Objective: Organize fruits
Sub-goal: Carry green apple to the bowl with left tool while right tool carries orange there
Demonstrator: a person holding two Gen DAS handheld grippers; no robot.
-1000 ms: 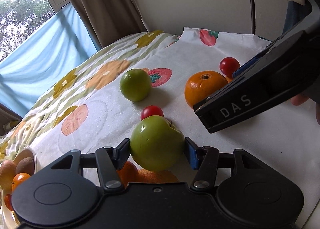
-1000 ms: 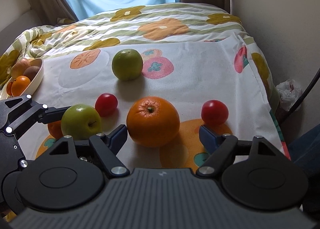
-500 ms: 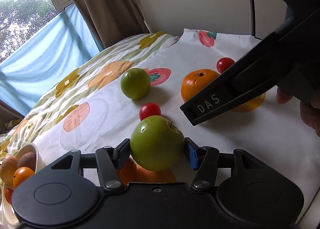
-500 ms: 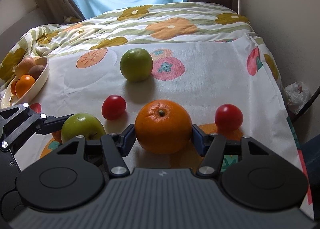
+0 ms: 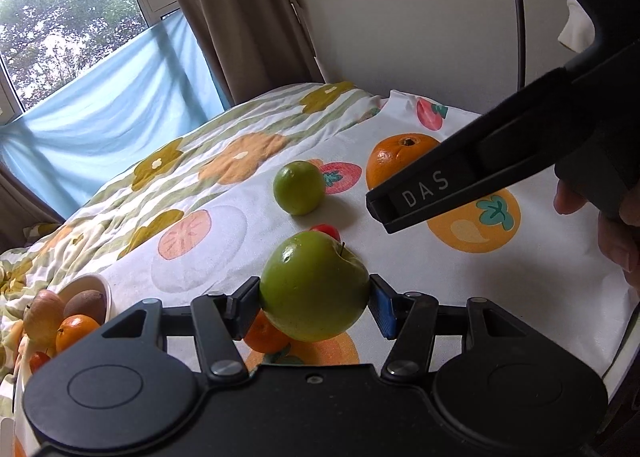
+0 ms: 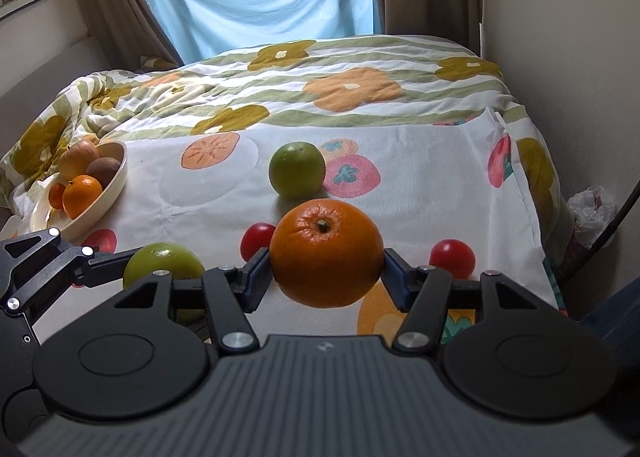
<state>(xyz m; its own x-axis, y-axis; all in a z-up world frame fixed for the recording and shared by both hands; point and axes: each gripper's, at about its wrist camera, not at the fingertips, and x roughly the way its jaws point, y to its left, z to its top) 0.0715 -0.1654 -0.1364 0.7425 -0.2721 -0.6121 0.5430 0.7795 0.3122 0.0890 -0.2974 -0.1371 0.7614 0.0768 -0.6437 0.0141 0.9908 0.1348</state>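
Note:
In the left wrist view my left gripper (image 5: 314, 307) is shut on a green apple (image 5: 314, 285) and holds it above the printed cloth (image 5: 400, 257). A small orange (image 5: 264, 333) lies on the cloth under it. My right gripper (image 6: 326, 281) is shut on a large orange (image 6: 326, 253), its blue pads (image 6: 394, 281) pressing both sides, and the orange hangs clear of the cloth. From the right wrist view the held apple (image 6: 160, 265) shows at lower left. A second green fruit (image 6: 297, 170) and two red tomatoes (image 6: 258, 241) (image 6: 452, 257) rest on the cloth.
A cream bowl (image 6: 118, 177) with several fruits stands at the left on the bed. The cloth's right edge drops off beside the wall, with a plastic bag (image 6: 592, 213) below. A rumpled flowered quilt (image 6: 340, 89) lies behind, before curtains and a window.
The right gripper's jaws closed on the large orange and lifted it off the cloth. The left gripper rose a little with the green apple still in it.

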